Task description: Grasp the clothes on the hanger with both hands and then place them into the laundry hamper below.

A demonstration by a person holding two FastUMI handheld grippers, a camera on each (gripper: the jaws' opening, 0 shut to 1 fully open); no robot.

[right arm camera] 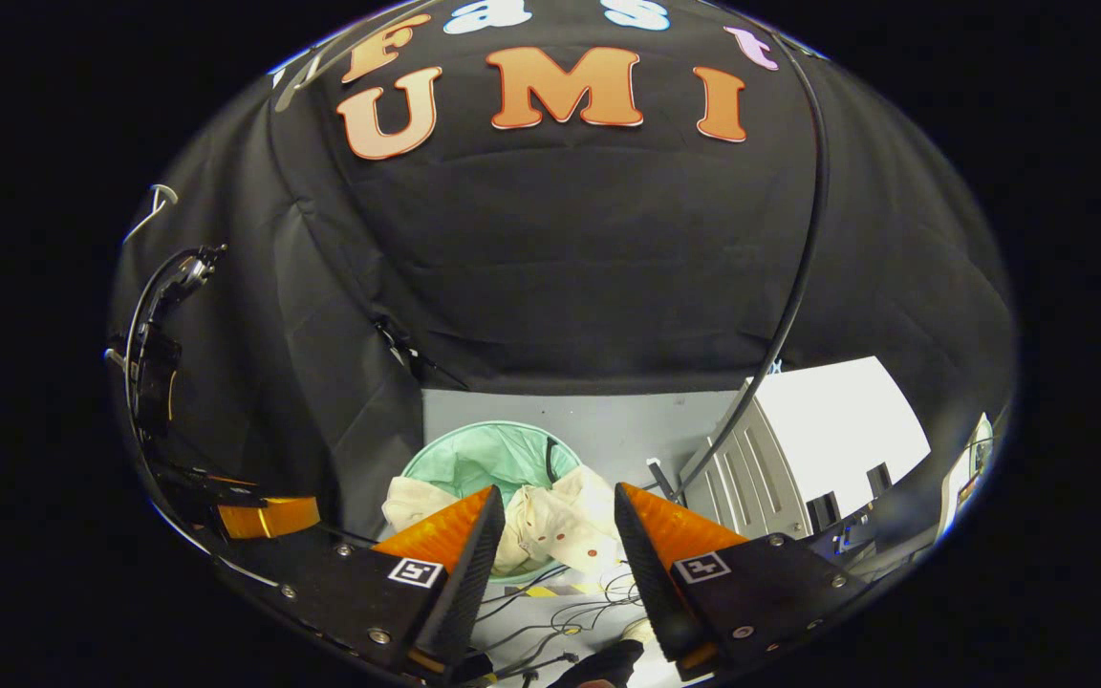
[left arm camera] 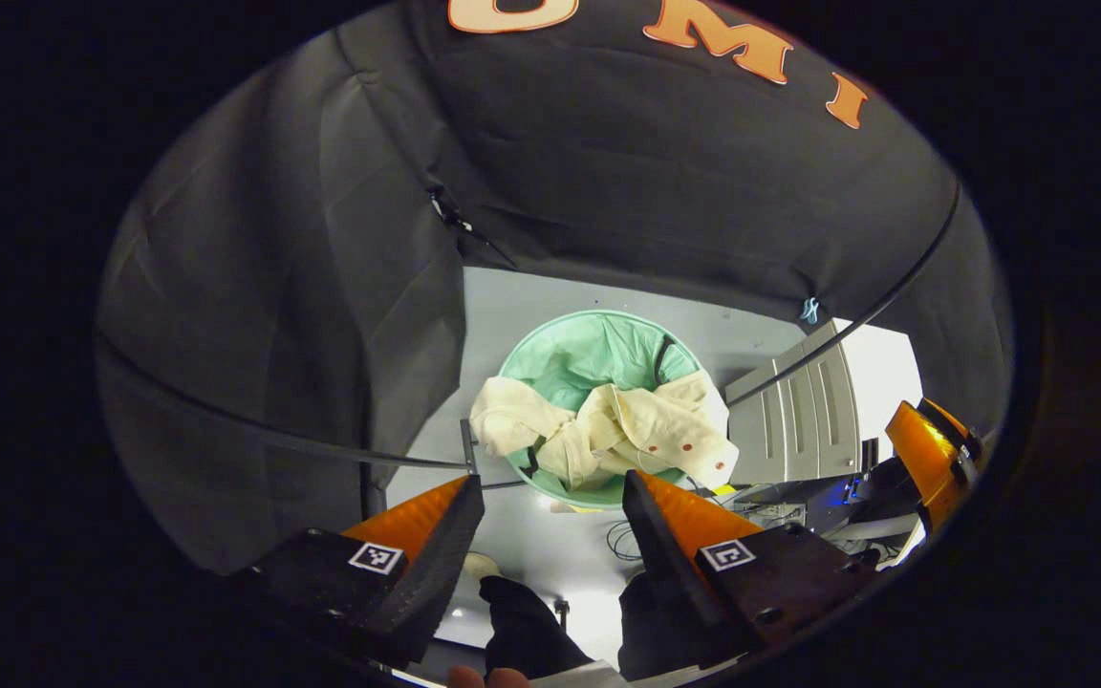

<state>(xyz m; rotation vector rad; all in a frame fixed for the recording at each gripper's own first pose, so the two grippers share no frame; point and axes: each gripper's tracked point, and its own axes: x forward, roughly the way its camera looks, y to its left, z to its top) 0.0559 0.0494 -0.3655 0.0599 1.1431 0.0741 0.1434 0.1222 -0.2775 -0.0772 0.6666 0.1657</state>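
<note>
A cream garment with red dots (left arm camera: 608,430) lies crumpled across the near rim of the round green laundry hamper (left arm camera: 589,358) on the floor, partly hanging over its edge. My left gripper (left arm camera: 550,492) hangs well above it, open, nothing between its fingers. In the right gripper view the same garment (right arm camera: 560,530) and hamper (right arm camera: 474,459) sit below my right gripper (right arm camera: 550,502), which is also open and holds nothing. The right gripper (left arm camera: 933,454) shows at the right edge of the left gripper view; the left gripper (right arm camera: 264,516) shows at the left edge of the right gripper view.
A grey cabinet (left arm camera: 799,411) stands right of the hamper. Black rods (left arm camera: 254,430) and a cable (right arm camera: 789,287) cross in front of the black cloth wall. Loose cables (right arm camera: 560,612) lie on the grey floor. A person's dark shoes (left arm camera: 531,626) stand near the hamper.
</note>
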